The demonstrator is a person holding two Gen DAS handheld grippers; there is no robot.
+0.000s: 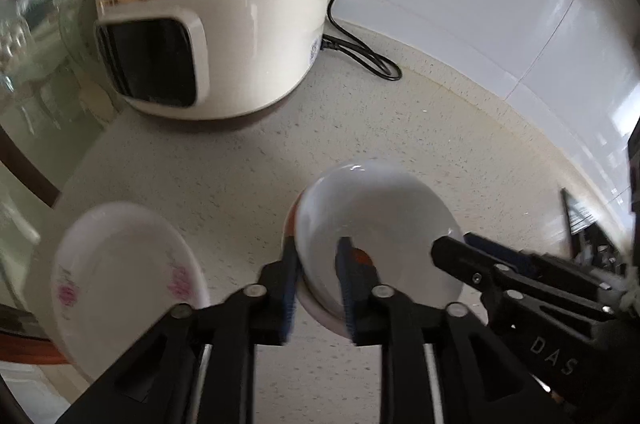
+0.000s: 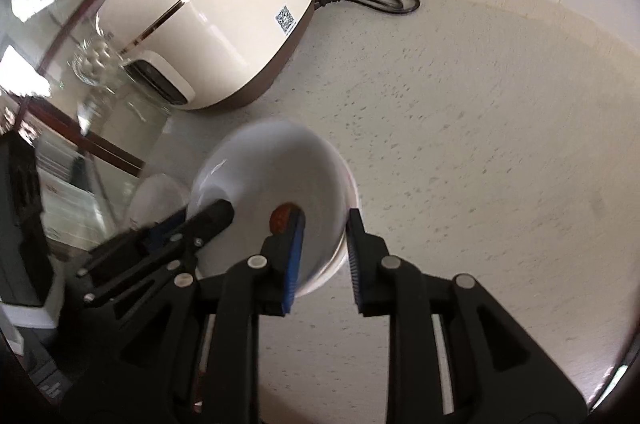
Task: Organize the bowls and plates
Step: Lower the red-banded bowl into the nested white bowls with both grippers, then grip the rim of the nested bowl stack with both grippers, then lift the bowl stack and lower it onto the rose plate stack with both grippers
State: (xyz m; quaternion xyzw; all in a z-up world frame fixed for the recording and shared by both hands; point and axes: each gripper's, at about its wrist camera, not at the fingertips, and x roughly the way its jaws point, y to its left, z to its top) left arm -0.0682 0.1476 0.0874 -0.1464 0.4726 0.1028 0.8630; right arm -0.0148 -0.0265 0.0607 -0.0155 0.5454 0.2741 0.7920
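1. Left wrist view: we see the left gripper (image 1: 318, 278) nearest, its two blue-padded fingers straddling the near rim of the white bowl (image 1: 380, 224), one outside the wall, one inside. A gap shows beside each pad, so we call the jaws slightly parted, not clamped.
2. Same view: the right gripper (image 1: 452, 248) comes in from the right, its tip at the bowl's far-right rim.
3. Right wrist view: the right gripper (image 2: 326, 248) has one finger inside the white bowl (image 2: 280, 176) and one outside its right wall; the jaws are parted, with visible space to the wall, so no grip.
4. The left gripper (image 2: 218, 214) reaches in from the left, its tip over the bowl's left rim.
5. The bowl sits nested in a second white bowl (image 2: 340, 264), whose rim shows beneath it, on the speckled counter (image 2: 480, 144). A small brown spot (image 2: 280, 218) lies at the bottom.
6. A white plate (image 1: 124, 284) with pink flowers lies left of the bowls, apart, blurred.
7. Further back stands a cream rice cooker (image 1: 216, 16), its black cord (image 1: 368, 52) looped on the counter by the white tiled wall (image 1: 500, 4).
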